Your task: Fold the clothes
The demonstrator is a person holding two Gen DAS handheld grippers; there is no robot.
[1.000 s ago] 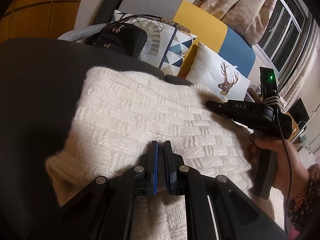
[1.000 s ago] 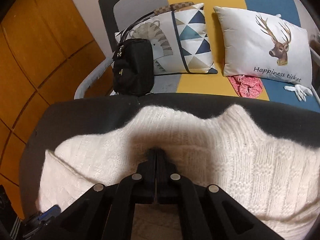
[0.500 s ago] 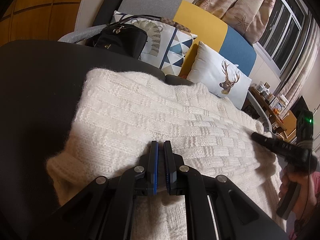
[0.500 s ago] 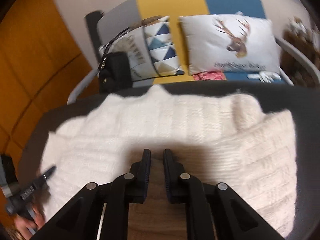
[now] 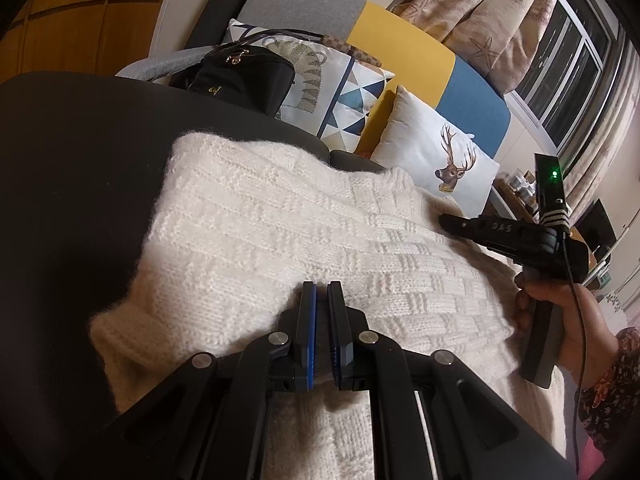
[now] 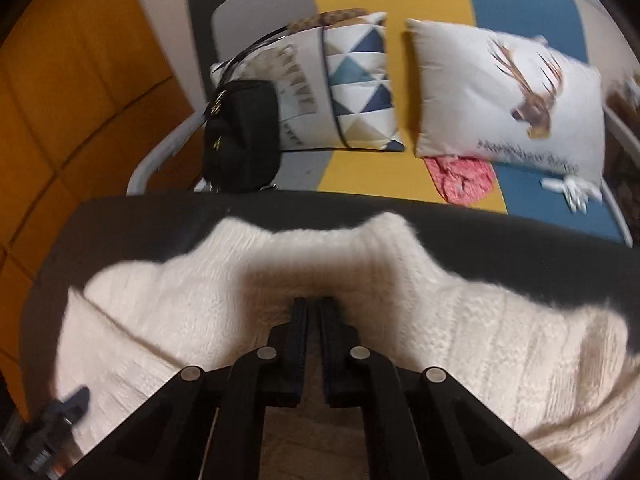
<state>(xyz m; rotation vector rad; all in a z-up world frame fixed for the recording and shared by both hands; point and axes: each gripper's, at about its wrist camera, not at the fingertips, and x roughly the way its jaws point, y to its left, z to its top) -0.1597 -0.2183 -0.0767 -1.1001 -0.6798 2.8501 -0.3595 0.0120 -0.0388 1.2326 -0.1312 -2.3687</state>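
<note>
**Right gripper back over the sweater's middle**

The cream knit sweater (image 5: 280, 240) lies spread on the dark table (image 5: 72, 184), basket-weave texture up, lying as it did a second ago. The right gripper (image 6: 314, 308), off at the sweater's right edge half a second ago, has returned with jaws closed, empty. The left gripper (image 5: 321, 292) stays shut, gripping nothing.

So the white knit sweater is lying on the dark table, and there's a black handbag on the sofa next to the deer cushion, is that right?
Not quite. The black handbag sits against the triangle-pattern cushion, not the deer cushion; the right wrist view shows it. The white knit sweater does lie on the dark table.
</note>
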